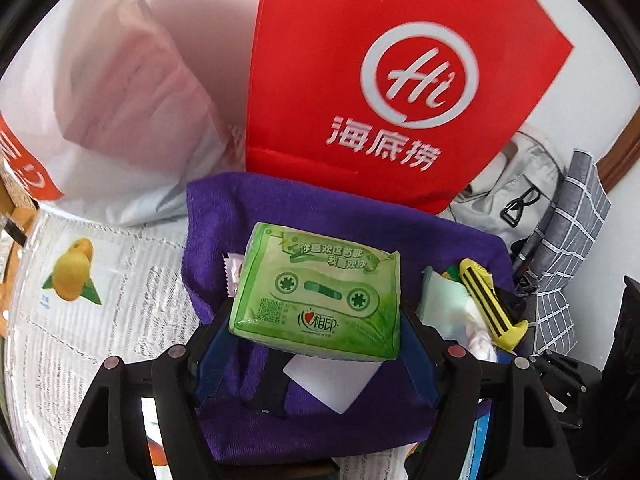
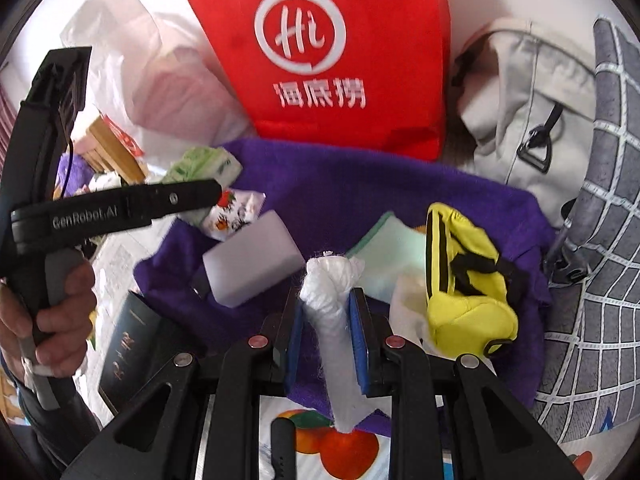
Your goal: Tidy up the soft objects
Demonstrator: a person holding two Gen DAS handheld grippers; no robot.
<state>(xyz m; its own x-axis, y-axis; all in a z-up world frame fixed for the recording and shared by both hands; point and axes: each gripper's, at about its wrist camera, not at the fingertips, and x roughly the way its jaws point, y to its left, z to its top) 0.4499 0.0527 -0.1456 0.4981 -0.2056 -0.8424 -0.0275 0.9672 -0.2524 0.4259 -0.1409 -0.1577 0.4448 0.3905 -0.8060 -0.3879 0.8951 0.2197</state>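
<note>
Purple towel (image 2: pixel 360 184) before a red bag (image 2: pixel 340 60) already bears several soft items; left gripper (image 1: pixel 316 320) clasps a green tissue pack (image 1: pixel 320 300), right gripper (image 2: pixel 326 320) pinches a white roll (image 2: pixel 328 300), both seemingly next to be placed.

A towel (image 2: pixel 360 184) lies spread on the worktop before me. Behind it stands a paper bag (image 2: pixel 328 52), with a plastic bag (image 2: pixel 160 80) to its left and a backpack (image 2: pixel 528 100) to its right. On the towel, a sponge block (image 2: pixel 252 256) lies left and a small pouch (image 2: pixel 464 280) right.
</note>
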